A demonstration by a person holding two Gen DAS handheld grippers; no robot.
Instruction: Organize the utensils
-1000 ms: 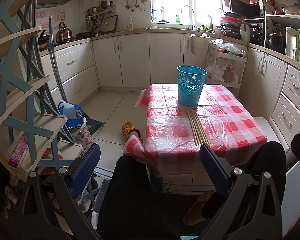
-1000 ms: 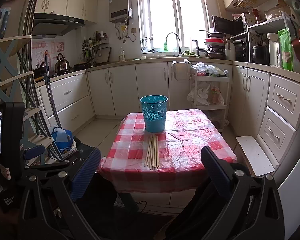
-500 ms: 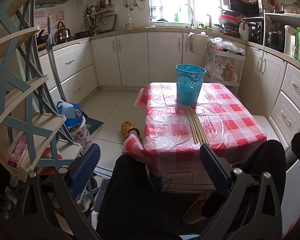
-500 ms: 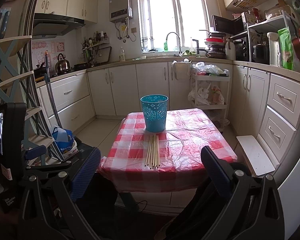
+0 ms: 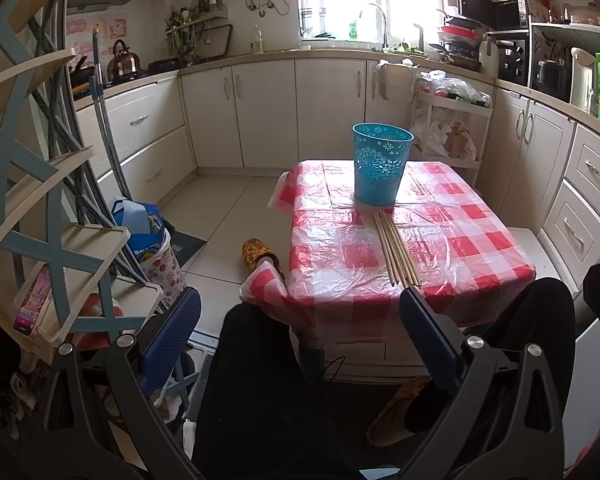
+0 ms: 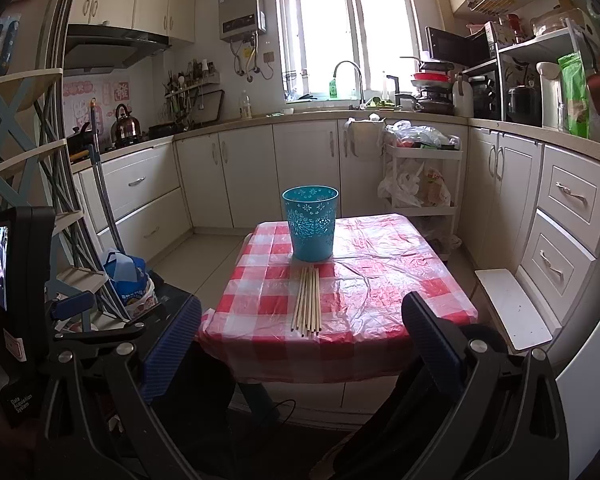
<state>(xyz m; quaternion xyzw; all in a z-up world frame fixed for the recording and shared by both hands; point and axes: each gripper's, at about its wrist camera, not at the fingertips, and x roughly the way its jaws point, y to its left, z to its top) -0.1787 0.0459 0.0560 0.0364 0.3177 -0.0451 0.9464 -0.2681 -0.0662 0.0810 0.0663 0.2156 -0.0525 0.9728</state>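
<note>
Several wooden chopsticks (image 5: 396,249) lie side by side on a red-and-white checked table (image 5: 460,236), just in front of a blue perforated bin (image 5: 381,163) that stands upright. They also show in the right wrist view: chopsticks (image 6: 308,301), bin (image 6: 311,228), table (image 6: 380,280). My left gripper (image 5: 300,308) is open and empty, held low in front of the table's near edge. My right gripper (image 6: 302,314) is open and empty, held back from the near edge. The left gripper's body (image 6: 20,320) shows at the left of the right wrist view.
A tiered shelf rack (image 5: 40,200) stands close on the left, with a mop handle (image 5: 108,136) and a bag-filled bin (image 5: 148,236) beside it. Kitchen cabinets (image 6: 300,168) line the walls. A trolley (image 6: 420,176) stands behind the table. My legs (image 5: 260,380) are below.
The left wrist view has shifted slightly, the table and bin sitting a touch higher. The right wrist view is nearly unchanged. Both grippers stay open.
</note>
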